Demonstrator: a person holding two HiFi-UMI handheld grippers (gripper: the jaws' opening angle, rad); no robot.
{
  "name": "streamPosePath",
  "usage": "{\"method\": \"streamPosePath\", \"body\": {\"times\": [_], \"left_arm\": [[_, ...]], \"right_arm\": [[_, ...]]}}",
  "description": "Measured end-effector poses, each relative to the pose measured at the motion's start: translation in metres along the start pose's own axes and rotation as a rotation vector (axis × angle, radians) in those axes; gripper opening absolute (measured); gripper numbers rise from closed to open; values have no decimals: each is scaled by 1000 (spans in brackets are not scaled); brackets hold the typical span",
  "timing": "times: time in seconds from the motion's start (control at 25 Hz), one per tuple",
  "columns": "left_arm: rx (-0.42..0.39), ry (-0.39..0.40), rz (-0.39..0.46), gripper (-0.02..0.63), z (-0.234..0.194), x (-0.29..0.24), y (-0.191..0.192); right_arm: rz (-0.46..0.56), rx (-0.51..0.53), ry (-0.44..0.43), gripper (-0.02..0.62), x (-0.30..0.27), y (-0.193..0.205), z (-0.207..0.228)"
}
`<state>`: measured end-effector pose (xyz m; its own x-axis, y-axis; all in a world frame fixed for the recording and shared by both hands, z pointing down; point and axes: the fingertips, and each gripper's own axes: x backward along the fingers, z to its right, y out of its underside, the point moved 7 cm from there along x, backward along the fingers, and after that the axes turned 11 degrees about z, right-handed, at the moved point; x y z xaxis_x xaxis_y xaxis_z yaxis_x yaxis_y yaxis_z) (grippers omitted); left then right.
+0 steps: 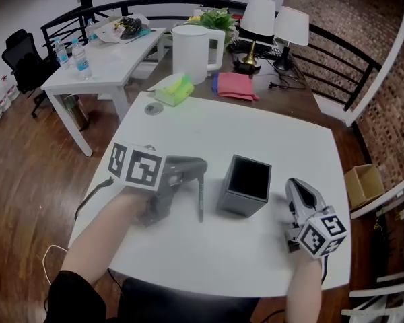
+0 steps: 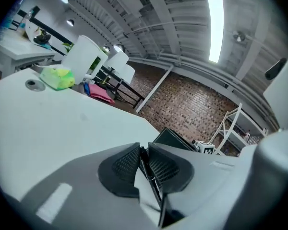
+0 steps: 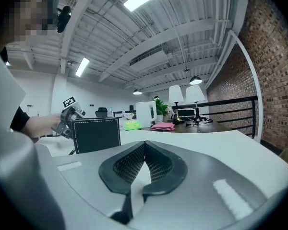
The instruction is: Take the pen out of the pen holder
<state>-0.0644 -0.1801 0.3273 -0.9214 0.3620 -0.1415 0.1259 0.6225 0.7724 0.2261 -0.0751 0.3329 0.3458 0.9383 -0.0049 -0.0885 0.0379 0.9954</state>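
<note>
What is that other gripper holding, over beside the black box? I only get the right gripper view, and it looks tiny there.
Observer: A dark pen, pinched between the pads of the left gripper; that gripper's own view shows it.
Operator: Is the pen out of the box?
Observer: Yes. In the head view it hangs from the jaws to the left of the pen holder, apart from it.
Operator: Are more pens in there?
Observer: None sticks out above the rim; seen from above, its inside is just dark.
</note>
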Motion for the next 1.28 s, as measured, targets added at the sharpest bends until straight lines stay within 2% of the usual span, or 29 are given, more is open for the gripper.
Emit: {"method": "streamPosePath", "body": {"times": [0.2, 0.32, 0.44, 0.6, 0.76, 0.84, 1.0, 1.16, 1.28], "left_arm": [[-34, -90, -21, 48, -15, -9, 9], [-63, -125, -10, 99, -19, -10, 7], [-157, -185, 10, 144, -23, -10, 3], [-319, -243, 81, 144, -23, -4, 2], [-435, -257, 148, 143, -20, 14, 4], [-476, -267, 175, 136, -21, 25, 3], [-539, -285, 227, 82, -23, 43, 1], [-537, -314, 294, 31, -28, 57, -1], [-538, -324, 318, 20, -27, 60, -1]], "right_arm": [[4, -2, -3, 14, 0, 0, 0], [-1, 0, 0, 14, 1, 0, 0], [-3, 1, -6, 14, 0, -1, -1], [-1, 0, -5, 14, 1, 0, -2], [3, -1, -4, 14, 1, 0, -1], [2, 1, -6, 14, 1, -1, -1], [2, 4, 1, 14, 2, -2, -1], [3, 8, -2, 14, 1, -1, -2], [4, 8, 0, 12, 3, 0, -1]]}}
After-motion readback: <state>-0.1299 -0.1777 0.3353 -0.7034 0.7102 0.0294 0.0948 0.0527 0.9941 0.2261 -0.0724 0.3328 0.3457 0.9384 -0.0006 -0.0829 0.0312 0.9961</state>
